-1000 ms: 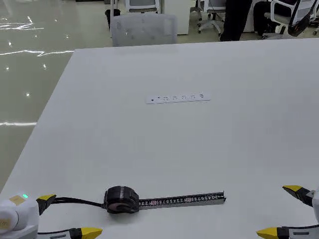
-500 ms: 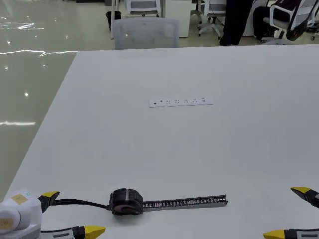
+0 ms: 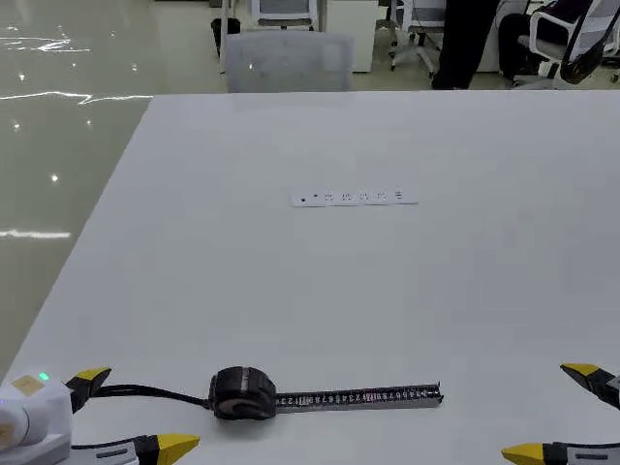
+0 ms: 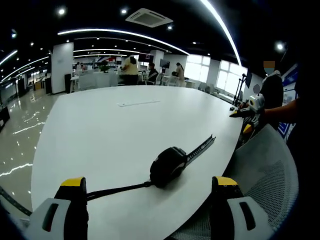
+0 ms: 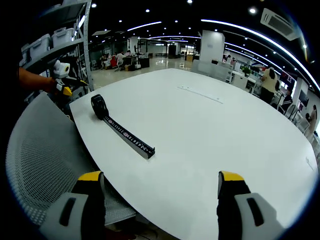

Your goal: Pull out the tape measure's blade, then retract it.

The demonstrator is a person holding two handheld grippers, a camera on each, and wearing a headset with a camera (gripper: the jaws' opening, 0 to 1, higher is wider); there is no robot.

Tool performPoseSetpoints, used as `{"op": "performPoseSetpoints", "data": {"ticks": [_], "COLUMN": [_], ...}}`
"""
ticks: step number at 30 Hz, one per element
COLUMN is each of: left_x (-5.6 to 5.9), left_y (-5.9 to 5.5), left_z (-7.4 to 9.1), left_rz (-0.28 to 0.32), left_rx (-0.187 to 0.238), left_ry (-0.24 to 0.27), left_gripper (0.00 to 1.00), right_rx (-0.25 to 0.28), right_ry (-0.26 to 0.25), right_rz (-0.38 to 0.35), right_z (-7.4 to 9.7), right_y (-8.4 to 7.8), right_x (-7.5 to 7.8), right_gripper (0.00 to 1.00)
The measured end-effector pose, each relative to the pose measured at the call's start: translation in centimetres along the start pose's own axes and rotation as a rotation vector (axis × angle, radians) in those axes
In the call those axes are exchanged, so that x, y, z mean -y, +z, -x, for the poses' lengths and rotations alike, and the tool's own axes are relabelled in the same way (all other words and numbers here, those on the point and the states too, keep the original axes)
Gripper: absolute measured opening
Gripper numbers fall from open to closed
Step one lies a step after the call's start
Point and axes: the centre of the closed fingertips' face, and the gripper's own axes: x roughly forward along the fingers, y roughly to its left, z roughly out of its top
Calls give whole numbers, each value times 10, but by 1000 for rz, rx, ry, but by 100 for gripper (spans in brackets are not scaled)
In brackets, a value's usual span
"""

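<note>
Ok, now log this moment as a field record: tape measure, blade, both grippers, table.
tape measure: black case lying on the white table, near the person's edge
blade: pulled out partway, lying flat
strap: runs from the case toward the left gripper
left gripper: open, holding nothing
right gripper: open, holding nothing, apart from the blade's tip
socket strip: mid-table, beyond the tape measure
</note>
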Motion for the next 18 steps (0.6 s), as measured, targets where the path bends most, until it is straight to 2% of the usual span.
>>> {"op": "performPoseSetpoints", "data": {"ticks": [5,10,18], "left_x": [-1,-2,0], "left_y": [-3,2,1], "left_z": [-1,-1,-3], "left_rz": [4,-15,-13], "left_rx": [-14,-14,-26], "left_ry": [-6,5,-3], "left_gripper": [100,100,100], "right_rx": [-14,-15,-17], "right_ry": [25,40,30], "right_rz": [-9,-7,1], "right_z": [-1,0,-1], "right_y": [-7,-12,-12], "right_x": [-1,0,6], "right_gripper": [96,96,96]}}
